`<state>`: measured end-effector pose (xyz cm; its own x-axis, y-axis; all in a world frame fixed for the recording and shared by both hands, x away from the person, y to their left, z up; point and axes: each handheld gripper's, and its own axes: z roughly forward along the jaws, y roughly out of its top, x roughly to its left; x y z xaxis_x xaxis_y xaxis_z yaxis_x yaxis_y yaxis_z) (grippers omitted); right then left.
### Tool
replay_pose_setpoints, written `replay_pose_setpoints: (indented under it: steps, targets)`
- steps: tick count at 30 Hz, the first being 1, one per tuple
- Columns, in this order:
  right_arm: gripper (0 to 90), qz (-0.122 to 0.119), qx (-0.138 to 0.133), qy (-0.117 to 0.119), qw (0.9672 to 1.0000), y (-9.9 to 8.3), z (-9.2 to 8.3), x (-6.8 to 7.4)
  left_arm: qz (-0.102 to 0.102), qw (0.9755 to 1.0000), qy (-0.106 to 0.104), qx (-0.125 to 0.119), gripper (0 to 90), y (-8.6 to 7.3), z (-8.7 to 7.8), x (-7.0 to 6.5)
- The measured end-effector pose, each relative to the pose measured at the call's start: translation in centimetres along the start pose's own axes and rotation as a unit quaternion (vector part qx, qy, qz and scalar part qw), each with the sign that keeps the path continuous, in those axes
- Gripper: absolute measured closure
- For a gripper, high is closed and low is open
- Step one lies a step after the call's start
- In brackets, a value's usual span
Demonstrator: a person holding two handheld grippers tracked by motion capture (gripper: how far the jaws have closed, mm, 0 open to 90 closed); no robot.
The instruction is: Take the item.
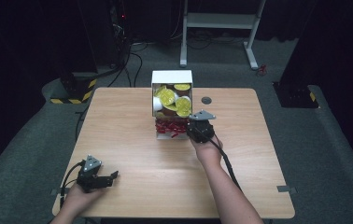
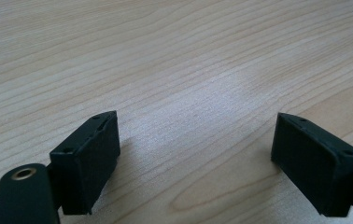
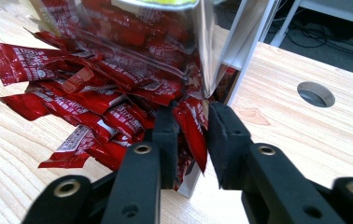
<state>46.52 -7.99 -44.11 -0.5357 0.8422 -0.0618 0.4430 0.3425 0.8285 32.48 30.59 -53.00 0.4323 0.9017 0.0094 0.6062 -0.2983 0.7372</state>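
Jaws of the right gripper (image 3: 191, 135) stand nearly together with one red sachet (image 3: 194, 133) pinched upright between their pads, at the near right corner of the heap. From above, that gripper (image 1: 194, 127) sits at the front edge of the white box (image 1: 172, 77), the person's right hand (image 1: 207, 148) behind it and the forearm running back toward the bottom of the frame. The gripped sachet belongs to a pile of red sachets (image 3: 90, 102) that spills out of the box's open front onto the wooden table (image 1: 132, 154). A clear plastic panel (image 3: 165, 42) hangs over the pile, and the white box wall (image 3: 247, 42) rises just beside the right-hand jaw. Higher in the box lie yellow round packs (image 1: 170, 98). Near the box, to its right, a round hole (image 3: 315, 93) is set into the tabletop.

Well apart from all this, at the table's near left corner, the left gripper (image 1: 101, 179) lies low in the person's left hand (image 1: 79, 198). Its jaws stand wide apart over bare wood (image 2: 188, 70), with nothing between them.
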Motion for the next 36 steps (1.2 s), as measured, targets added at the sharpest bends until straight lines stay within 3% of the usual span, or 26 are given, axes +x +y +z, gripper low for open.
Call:
replay_pose_setpoints:
  steps: [5,15,19,36]
  targets:
    - [81.2,-0.005,-0.001,-0.001,1.0000,0.0,0.0,0.2,0.000,1.0000,0.000,0.000,15.8,0.0,0.0,0.0]
    - [86.3,-0.013,0.002,-0.005,0.9999,0.0,-0.1,0.4,0.000,1.0000,0.000,0.000,15.9,0.0,0.0,0.0]
    - [86.8,-0.019,0.002,-0.007,0.9998,0.0,-0.1,0.4,0.000,1.0000,0.000,0.000,15.9,0.0,0.0,0.0]
    - [86.9,-0.006,-0.003,-0.001,1.0000,-0.3,-1.0,0.3,0.001,1.0000,-0.001,0.000,15.9,0.0,0.0,0.0]
